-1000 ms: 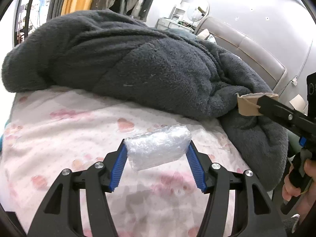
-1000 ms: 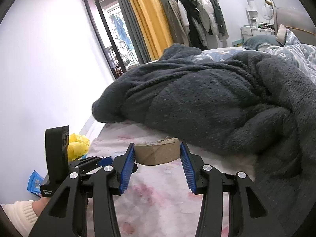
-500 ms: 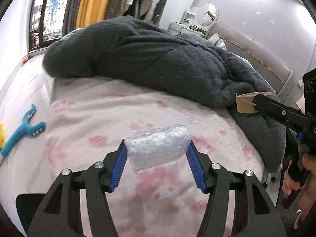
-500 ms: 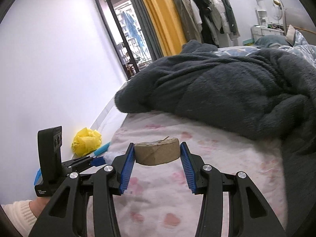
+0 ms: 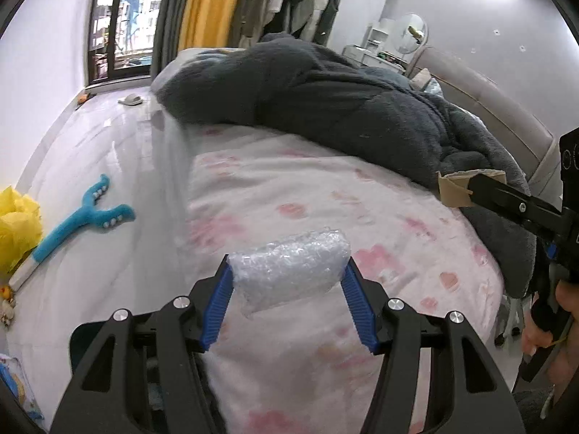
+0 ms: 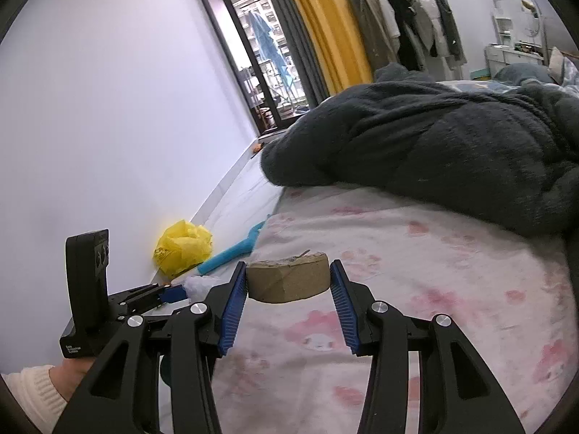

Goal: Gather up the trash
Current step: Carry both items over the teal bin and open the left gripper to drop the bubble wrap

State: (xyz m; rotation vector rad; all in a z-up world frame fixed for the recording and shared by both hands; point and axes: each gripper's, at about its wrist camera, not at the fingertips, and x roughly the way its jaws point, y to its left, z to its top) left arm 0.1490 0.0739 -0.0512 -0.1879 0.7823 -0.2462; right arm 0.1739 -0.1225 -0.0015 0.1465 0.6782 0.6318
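Above the bed (image 5: 289, 188), left gripper (image 5: 289, 271) jaws grasp bubble wrap (image 5: 289, 267); right gripper (image 6: 288, 282) jaws clamp cardboard roll (image 6: 288, 276), both angled downward.

You are working in a home bedroom: a bed (image 5: 307, 195) with a pink-patterned sheet is lying beneath your jaws, a dark fleece blanket (image 5: 325, 108) is bunching beyond them, and clothes (image 6: 409, 18) are hanging by a yellow curtain (image 6: 325, 29) farther back.
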